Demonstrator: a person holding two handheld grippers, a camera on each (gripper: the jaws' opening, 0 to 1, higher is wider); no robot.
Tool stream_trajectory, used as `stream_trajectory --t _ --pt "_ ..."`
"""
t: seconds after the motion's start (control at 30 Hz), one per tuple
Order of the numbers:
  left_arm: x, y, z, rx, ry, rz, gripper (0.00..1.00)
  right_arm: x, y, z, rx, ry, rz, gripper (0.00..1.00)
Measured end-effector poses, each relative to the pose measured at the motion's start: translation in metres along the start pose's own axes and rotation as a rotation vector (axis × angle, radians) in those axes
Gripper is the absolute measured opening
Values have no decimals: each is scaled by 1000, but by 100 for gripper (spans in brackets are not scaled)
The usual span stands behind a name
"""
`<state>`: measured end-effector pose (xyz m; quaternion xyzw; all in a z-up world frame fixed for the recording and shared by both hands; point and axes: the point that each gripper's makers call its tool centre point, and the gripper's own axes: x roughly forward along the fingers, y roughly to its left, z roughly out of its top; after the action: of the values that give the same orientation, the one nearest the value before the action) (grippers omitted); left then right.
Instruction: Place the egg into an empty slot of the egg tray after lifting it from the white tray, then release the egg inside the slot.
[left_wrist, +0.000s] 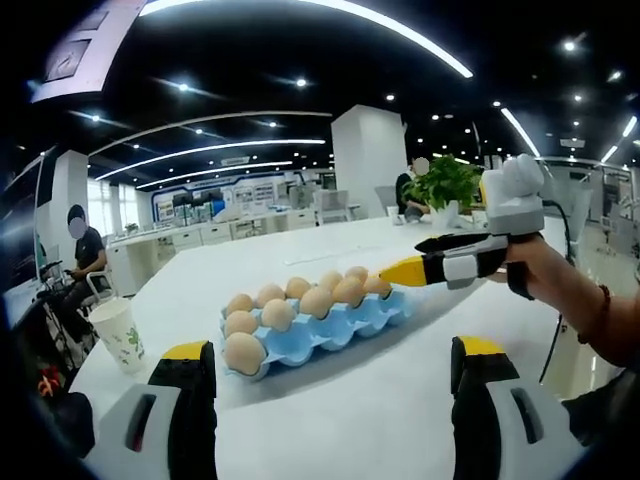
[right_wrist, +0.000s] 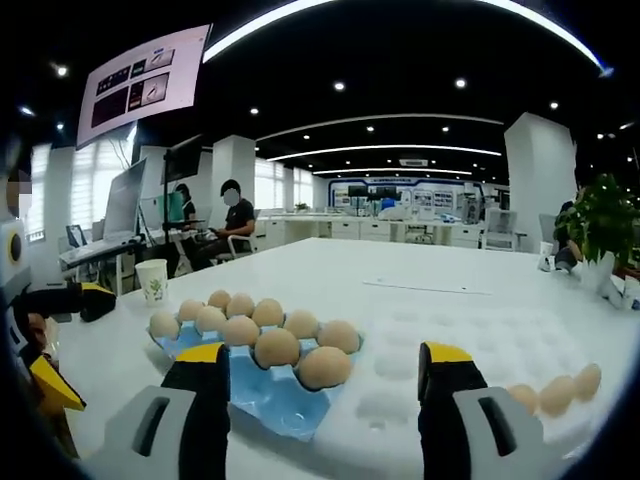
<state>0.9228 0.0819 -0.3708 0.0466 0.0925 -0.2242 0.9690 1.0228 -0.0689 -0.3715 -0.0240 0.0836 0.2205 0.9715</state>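
At the bottom of the left gripper view, the left gripper (left_wrist: 333, 400) hung with its yellow-tipped jaws spread wide and nothing between them, above the white table (left_wrist: 380, 420). Just beyond it lay the blue egg tray (left_wrist: 330, 325), set slantwise, its slots filled with brown eggs; the nearest egg (left_wrist: 244, 353) sat at the corner closest to the jaws. At the far end of that tray the right gripper (left_wrist: 400, 272) came in from the right, held in a person's hand (left_wrist: 545, 270), its yellow tip just beside the last eggs; whether it touched one could not be told from there. A paper cup (left_wrist: 120, 335) stood on the table to the left, near the edge, and a potted plant (left_wrist: 445, 185) stood farther back.

In the right gripper view, the right gripper (right_wrist: 325, 400) also showed its jaws wide apart and empty. Directly ahead was the blue egg tray (right_wrist: 260, 400), one empty blue slot showing at its near corner, and an egg (right_wrist: 324, 367) in the near row between the jaws. Touching it on the right lay the white tray (right_wrist: 470, 350), mostly bare hollows, with a few eggs (right_wrist: 560, 390) left along its right edge. The left gripper (right_wrist: 60, 340) showed at the left edge. Farther off, the paper cup (right_wrist: 152, 280) stood behind the tray, and people sat at desks beyond.
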Motion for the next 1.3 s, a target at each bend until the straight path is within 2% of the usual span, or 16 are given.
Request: stream_trajectory --t 0.43,0.77,0.9,1.0,1.17,1.3 --pt "2 2 -2 20 21 0 100 -7 -40 -6 39 17 -104 76" --pt "0 5 -2 22 20 8 100 -12 -54 -15 52 33 -146 72" --pt "0 5 -2 20 20 11 100 -14 -64 -17 73 26 -175 65" --pt "-1 3 -4 27 30 3 100 -14 -71 -24 79 50 -197 61" --pt "-4 4 -6 29 32 7 100 -16 -75 -31 99 57 -201 52" --pt "-4 5 -8 32 40 15 100 -18 -80 -35 103 65 -221 42"
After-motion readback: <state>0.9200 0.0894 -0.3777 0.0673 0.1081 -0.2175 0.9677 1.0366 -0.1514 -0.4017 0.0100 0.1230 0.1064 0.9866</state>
